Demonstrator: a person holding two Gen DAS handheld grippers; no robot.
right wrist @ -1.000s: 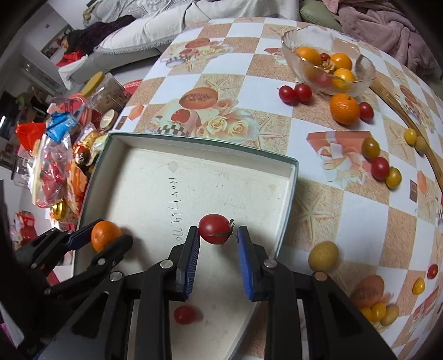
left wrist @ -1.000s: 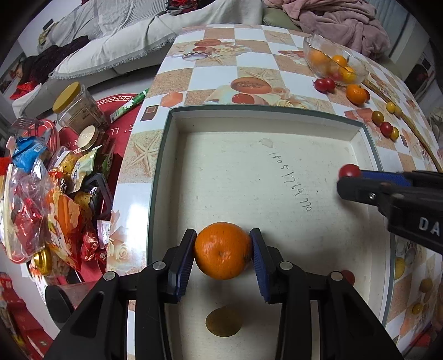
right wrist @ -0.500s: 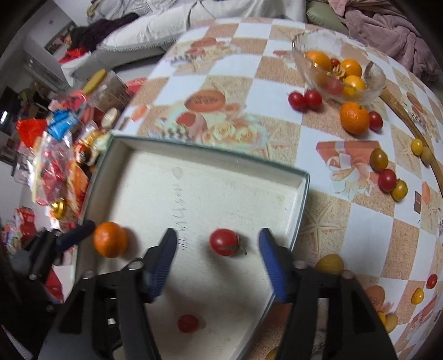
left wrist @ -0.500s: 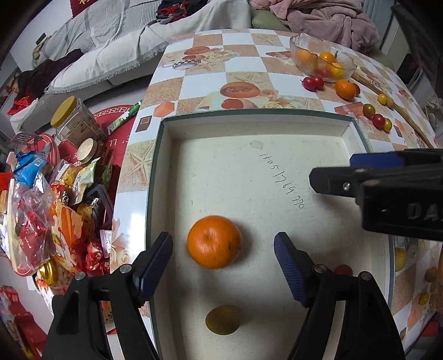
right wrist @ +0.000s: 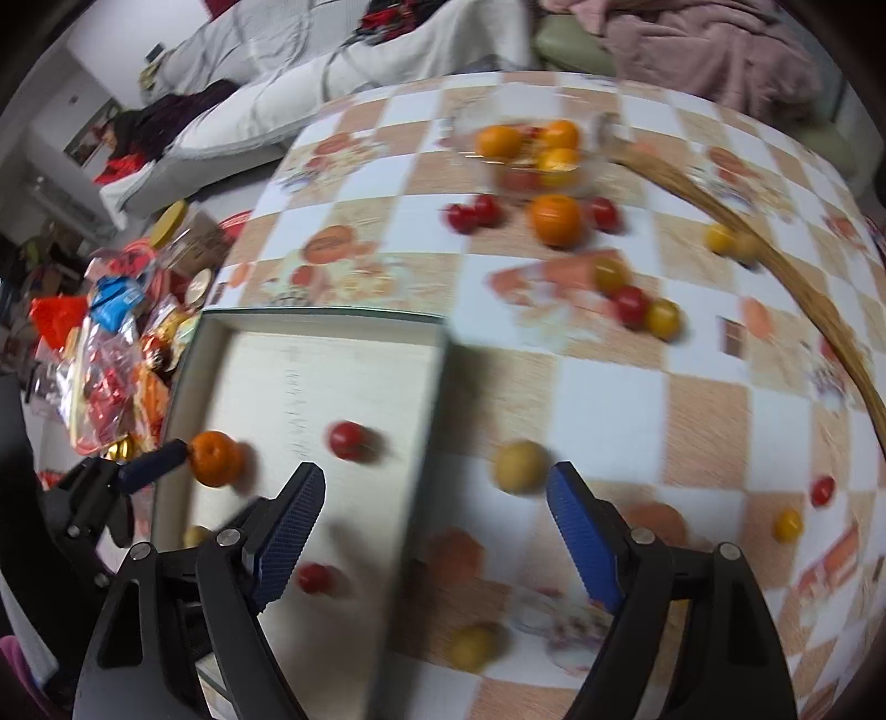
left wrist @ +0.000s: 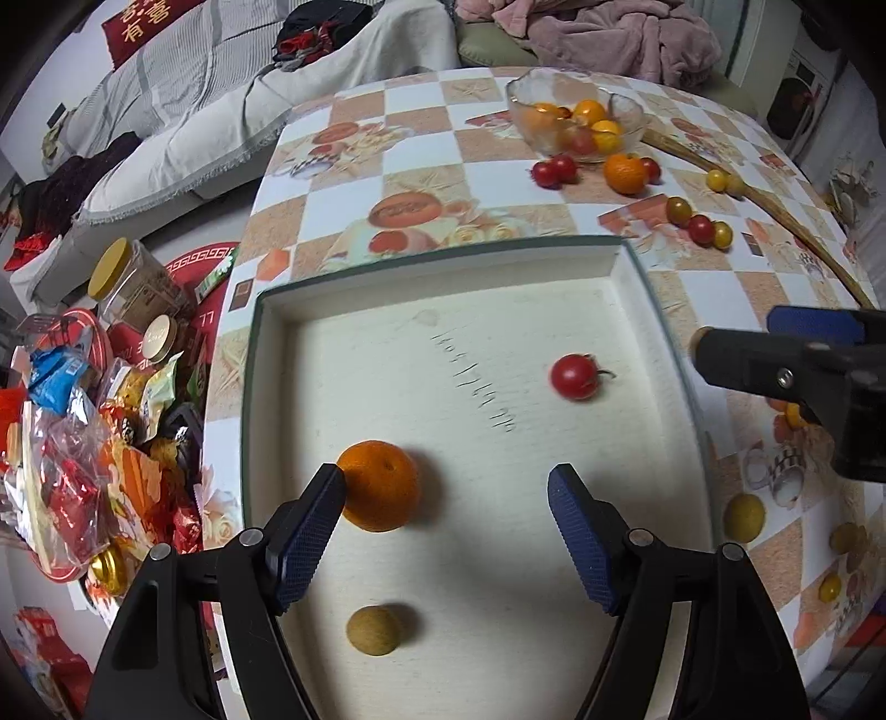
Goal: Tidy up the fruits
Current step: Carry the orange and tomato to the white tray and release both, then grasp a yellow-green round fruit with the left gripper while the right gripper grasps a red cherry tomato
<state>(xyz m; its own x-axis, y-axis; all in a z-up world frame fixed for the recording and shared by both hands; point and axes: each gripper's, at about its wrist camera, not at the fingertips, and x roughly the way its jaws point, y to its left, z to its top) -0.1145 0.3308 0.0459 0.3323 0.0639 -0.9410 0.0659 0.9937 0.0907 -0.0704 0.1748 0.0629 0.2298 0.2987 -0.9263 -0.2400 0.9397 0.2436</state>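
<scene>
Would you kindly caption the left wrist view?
Open left gripper over white tray holding mandarin, cherry tomato.

A home living room: sofa [left wrist: 232,94] draped in grey and white covers, pink blanket [left wrist: 614,39] heaped behind, tabletop [left wrist: 421,160] under a fruit-patterned checked cloth, snack packets [left wrist: 83,443] and jars [left wrist: 133,282] crowded on the floor beside.

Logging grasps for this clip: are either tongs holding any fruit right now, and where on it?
Nothing is held. Left tongs and right tongs gape open; the round orange tangerine merely lies beside one left finger.
</scene>
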